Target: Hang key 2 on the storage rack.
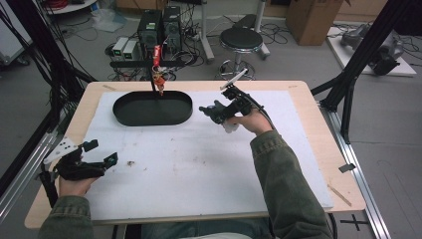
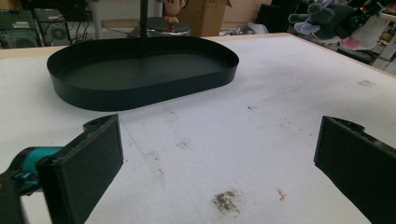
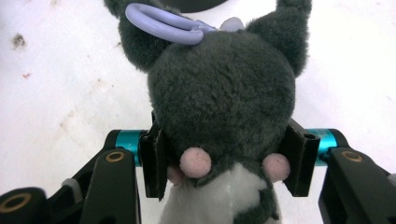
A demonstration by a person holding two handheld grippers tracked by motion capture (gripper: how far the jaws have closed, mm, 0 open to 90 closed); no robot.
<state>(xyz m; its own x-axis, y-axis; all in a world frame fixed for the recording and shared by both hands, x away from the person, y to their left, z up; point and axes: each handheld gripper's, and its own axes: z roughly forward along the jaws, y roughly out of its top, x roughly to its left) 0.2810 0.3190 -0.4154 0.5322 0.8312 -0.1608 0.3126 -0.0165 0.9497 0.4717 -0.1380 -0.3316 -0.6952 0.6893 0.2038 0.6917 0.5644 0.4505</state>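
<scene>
Plush toy [image 3: 224,93], face hidden, clamped in right gripper [image 1: 215,110] near black tray [image 1: 152,108]; left gripper [image 1: 99,152] rests wide open, holding nothing.

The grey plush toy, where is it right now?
The grey plush toy is clamped between the jaws of the right gripper, held above the white mat. In the high view it sits right of centre, just right of the black oval tray.

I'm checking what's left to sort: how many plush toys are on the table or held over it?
1: a dark grey plush toy with a lilac clip, clamped in the right gripper near the black oval tray. The tray holds none.
</scene>
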